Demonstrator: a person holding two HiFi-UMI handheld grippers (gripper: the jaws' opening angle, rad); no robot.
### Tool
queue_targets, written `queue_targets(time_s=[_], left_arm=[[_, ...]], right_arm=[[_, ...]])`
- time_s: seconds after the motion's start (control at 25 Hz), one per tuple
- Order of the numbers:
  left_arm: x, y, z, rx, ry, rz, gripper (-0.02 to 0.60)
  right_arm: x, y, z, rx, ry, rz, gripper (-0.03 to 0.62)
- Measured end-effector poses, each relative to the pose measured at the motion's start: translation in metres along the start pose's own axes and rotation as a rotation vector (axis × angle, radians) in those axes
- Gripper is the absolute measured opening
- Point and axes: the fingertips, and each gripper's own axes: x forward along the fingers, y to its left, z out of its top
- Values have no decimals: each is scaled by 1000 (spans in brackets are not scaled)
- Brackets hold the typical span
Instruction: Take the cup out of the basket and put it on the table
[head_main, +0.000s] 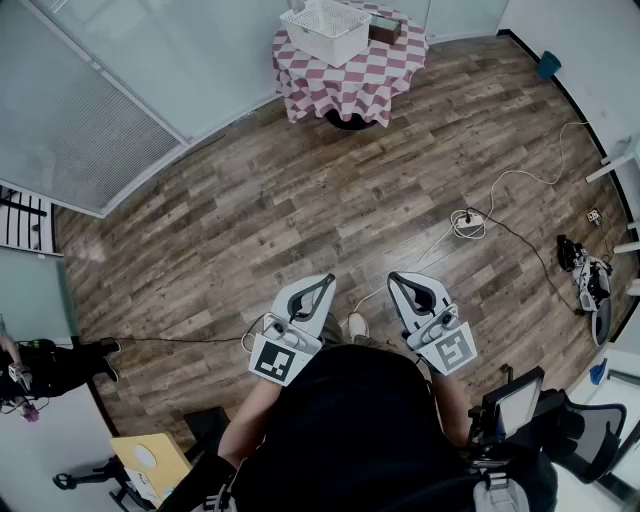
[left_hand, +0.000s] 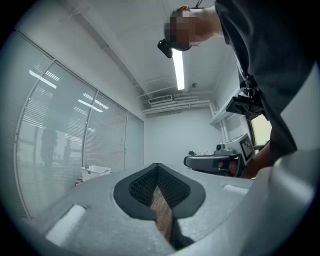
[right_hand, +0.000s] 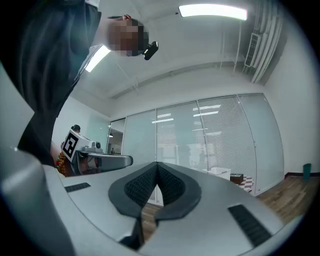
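Note:
The white basket (head_main: 325, 30) stands on a round table with a red-and-white checked cloth (head_main: 350, 75) far across the room. No cup shows in any view; the basket's inside is hidden. My left gripper (head_main: 325, 283) and right gripper (head_main: 395, 280) are held close to my body over the wooden floor, well short of the table, both shut with nothing between the jaws. In the left gripper view the left gripper (left_hand: 157, 165) points up and the basket (left_hand: 95, 171) is small at the left. In the right gripper view the right gripper (right_hand: 156, 164) is shut and the basket (right_hand: 220, 172) sits far right.
A small brown box (head_main: 385, 30) sits beside the basket. A power strip with cables (head_main: 467, 222) lies on the floor at the right, with gear (head_main: 590, 280) near the wall. A teal bin (head_main: 548, 65), an office chair (head_main: 580, 430) and another person (head_main: 40, 365) are around.

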Motion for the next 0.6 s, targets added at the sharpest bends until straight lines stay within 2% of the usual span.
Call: queue_targets(time_s=[0.2, 0.6], left_arm=[[2, 31, 0, -30, -1, 23, -3], [17, 96, 3, -47, -15, -4, -3]], right_arm=[[27, 4, -2, -21, 15, 42, 12], [96, -9, -1, -41, 42, 20, 12]])
